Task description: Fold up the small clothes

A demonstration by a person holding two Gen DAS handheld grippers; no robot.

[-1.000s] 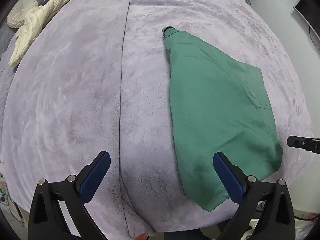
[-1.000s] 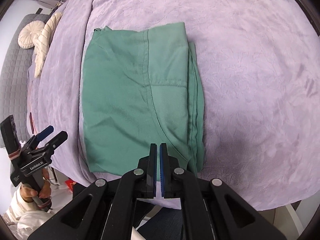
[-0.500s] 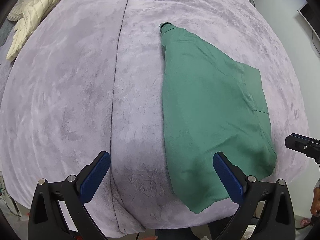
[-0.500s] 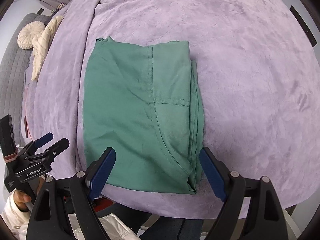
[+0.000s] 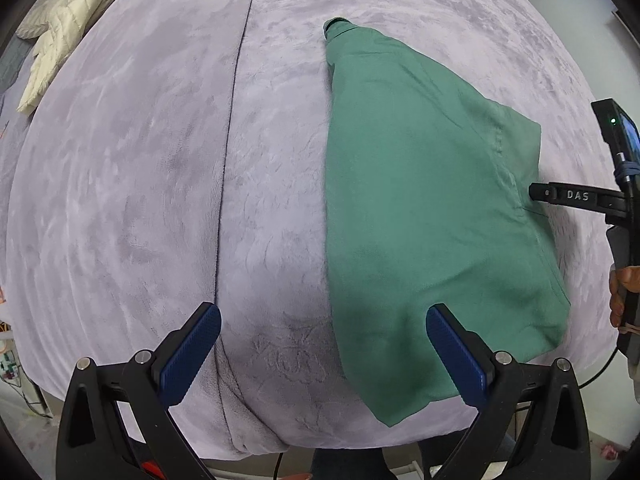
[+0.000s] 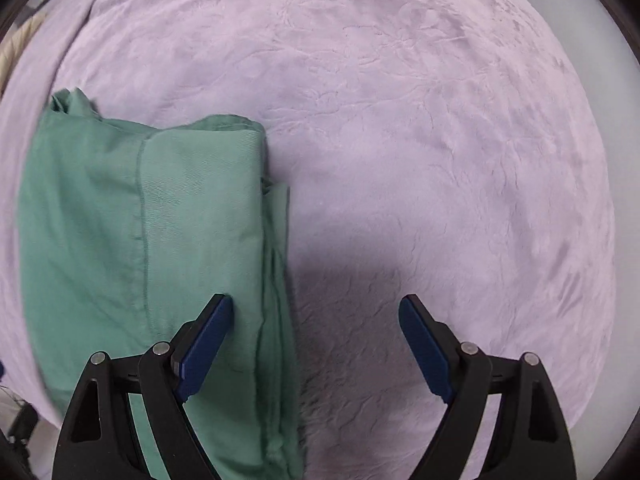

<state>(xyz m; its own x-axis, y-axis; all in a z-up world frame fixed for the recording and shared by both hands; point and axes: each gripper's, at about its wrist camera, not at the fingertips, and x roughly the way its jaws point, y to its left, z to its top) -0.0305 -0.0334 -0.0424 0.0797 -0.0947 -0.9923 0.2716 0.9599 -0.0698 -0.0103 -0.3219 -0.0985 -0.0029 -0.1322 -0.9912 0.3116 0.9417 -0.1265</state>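
A green garment (image 5: 420, 216) lay folded flat on a lilac plush blanket (image 5: 160, 184) that covered a bed. It was a plain, matte green with a stitched seam running down its length and a second seam crossing it. Seen from the right wrist camera, the garment (image 6: 152, 248) filled the left part of the view, with its stacked layers showing as thin edges along its right side. One narrow end bunched into a small point at the far end.

The right claw (image 6: 316, 344) pointed down at the garment's right edge. Its blue pads were spread wide and pinched nothing: the left pad hung over the green cloth, the right pad over bare blanket.

The left claw (image 5: 320, 354) was also spread wide and empty, one pad over the blanket, the other over the garment's near corner.

A cream quilted jacket (image 5: 68, 52) lay well apart at the far left.
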